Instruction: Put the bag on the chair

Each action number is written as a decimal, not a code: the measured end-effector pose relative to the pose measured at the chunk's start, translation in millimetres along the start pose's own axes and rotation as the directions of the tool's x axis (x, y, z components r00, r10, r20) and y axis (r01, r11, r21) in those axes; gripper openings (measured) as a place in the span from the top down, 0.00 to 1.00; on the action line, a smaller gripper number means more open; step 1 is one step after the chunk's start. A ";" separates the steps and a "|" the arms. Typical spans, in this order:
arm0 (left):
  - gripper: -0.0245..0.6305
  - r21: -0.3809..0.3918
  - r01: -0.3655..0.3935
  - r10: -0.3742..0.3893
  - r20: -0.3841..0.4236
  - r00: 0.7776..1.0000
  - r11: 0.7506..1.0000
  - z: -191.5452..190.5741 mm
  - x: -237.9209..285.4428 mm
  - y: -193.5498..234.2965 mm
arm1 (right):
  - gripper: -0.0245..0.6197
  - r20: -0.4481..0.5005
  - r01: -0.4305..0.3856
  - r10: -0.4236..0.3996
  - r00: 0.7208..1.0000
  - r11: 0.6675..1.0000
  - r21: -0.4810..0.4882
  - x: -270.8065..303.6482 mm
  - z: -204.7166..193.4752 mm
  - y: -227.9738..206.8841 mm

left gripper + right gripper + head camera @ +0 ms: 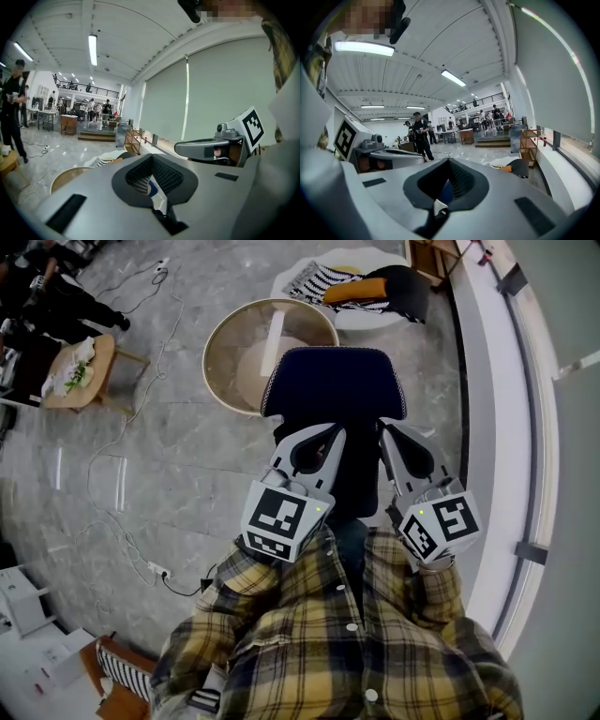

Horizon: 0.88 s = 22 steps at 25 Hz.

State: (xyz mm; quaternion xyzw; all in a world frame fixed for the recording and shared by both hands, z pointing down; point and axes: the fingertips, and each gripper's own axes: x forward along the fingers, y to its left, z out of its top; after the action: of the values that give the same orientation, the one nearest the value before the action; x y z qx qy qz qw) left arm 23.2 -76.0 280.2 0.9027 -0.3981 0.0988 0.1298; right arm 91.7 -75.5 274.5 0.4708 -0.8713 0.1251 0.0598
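A dark navy bag (pixel 334 385) hangs in front of the person's plaid shirt, held up by both grippers. My left gripper (pixel 323 439) is shut on the bag's upper left part. My right gripper (pixel 389 439) is shut on its upper right part. A bit of blue and white fabric (pixel 153 189) shows between the shut jaws in the left gripper view, and blue fabric (pixel 443 191) shows likewise in the right gripper view. The white round chair (pixel 361 317) stands ahead on the floor, carrying a striped cushion (pixel 317 279), an orange cushion (pixel 361 289) and a dark item.
A round glass-topped table (pixel 246 324) stands on the floor between the bag and the chair. A long white ledge (pixel 497 427) runs along the right. A small wooden table (pixel 84 371) and cables lie at the left. People stand farther off in the hall.
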 end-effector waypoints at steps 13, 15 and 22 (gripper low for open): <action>0.93 -0.010 -0.018 0.018 -0.049 0.999 1.000 -10.7 3.6 5.8 | 0.94 -0.019 -0.014 0.014 1.000 1.000 0.001 3.4 -3.3 4.2; 0.93 -0.012 -0.015 0.015 -0.051 0.999 1.000 -12.8 4.9 5.3 | 0.94 -0.025 -0.020 0.020 1.000 1.000 0.000 3.7 -5.9 4.6; 0.93 -0.018 -0.008 0.007 -0.055 0.998 1.000 -11.9 7.3 7.4 | 0.94 -0.036 -0.021 0.021 0.999 1.000 -0.013 6.6 -5.9 6.1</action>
State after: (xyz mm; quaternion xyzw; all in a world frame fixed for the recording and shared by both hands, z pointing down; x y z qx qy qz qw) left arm 21.7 -82.2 294.6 0.8969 -0.3987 0.1206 0.1484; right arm 82.9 -76.0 280.7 0.4590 -0.8757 0.1286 0.0771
